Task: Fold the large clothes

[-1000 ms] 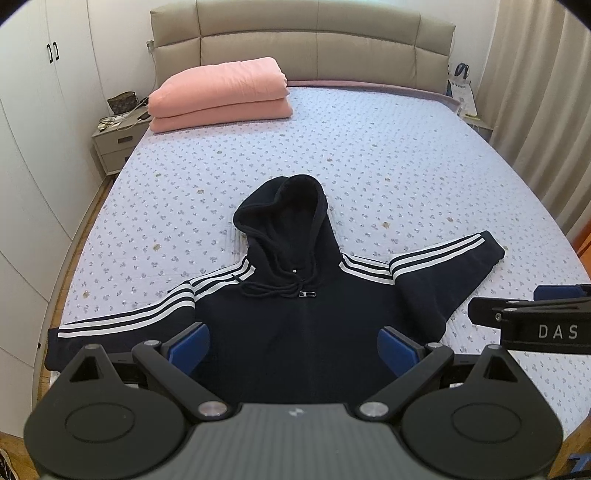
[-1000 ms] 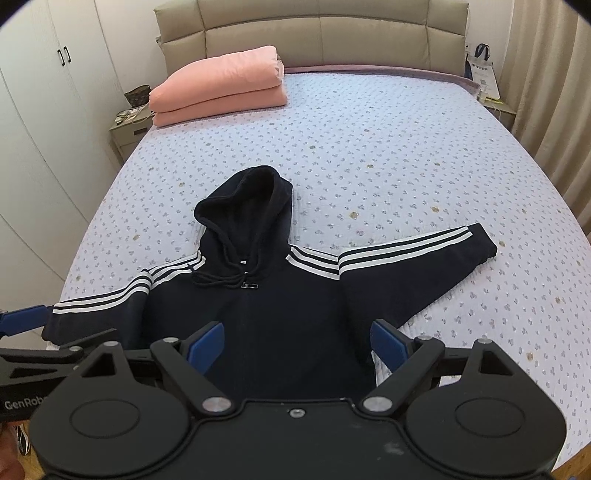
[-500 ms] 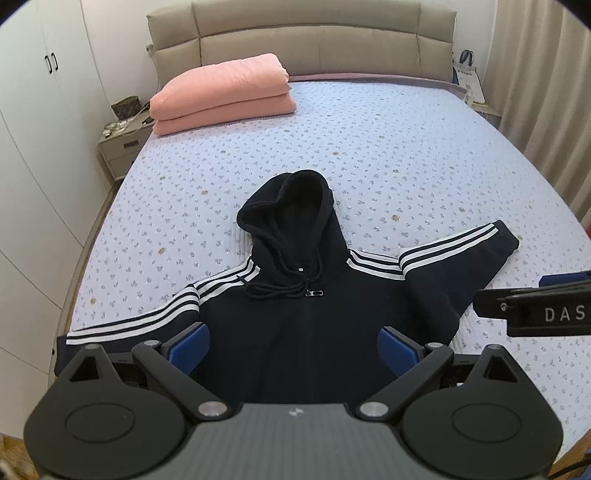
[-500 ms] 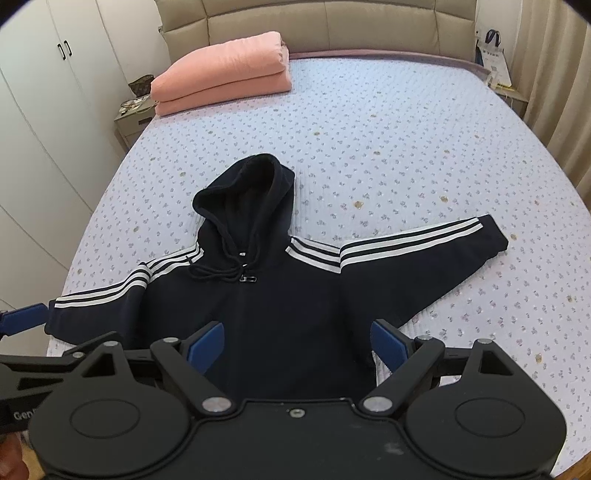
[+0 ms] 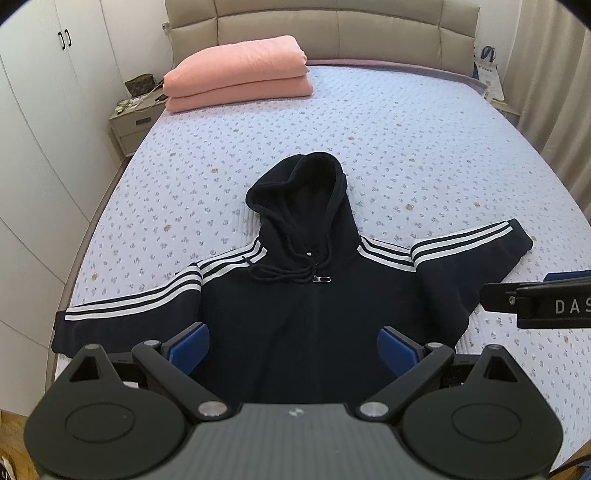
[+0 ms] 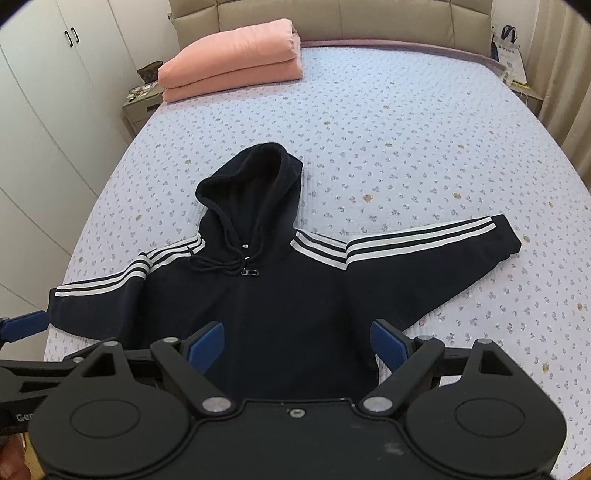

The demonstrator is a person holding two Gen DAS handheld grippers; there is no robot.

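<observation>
A dark navy hoodie (image 5: 295, 314) with white stripes on its sleeves lies flat and face up on the bed (image 5: 406, 147), hood pointing toward the headboard, both sleeves spread out. In the right wrist view the same hoodie (image 6: 288, 306) fills the near part of the bed. My left gripper (image 5: 293, 347) hovers open above the hoodie's lower body, blue pads wide apart, holding nothing. My right gripper (image 6: 297, 341) is open too, above the lower body, empty. The right gripper's side shows at the left wrist view's right edge. The hoodie's hem is hidden behind the grippers.
A folded pink quilt (image 5: 236, 74) lies at the head of the bed by the beige headboard (image 5: 332, 29). White wardrobes (image 5: 37, 129) and a nightstand (image 5: 133, 122) line the left side. Curtains (image 5: 554, 92) hang on the right. Bed sheet lies bare beyond the hood.
Both grippers have risen and tilted down a little, so the hoodie sits lower and fuller in each view. The hoodie has not moved; both grippers stay open.
</observation>
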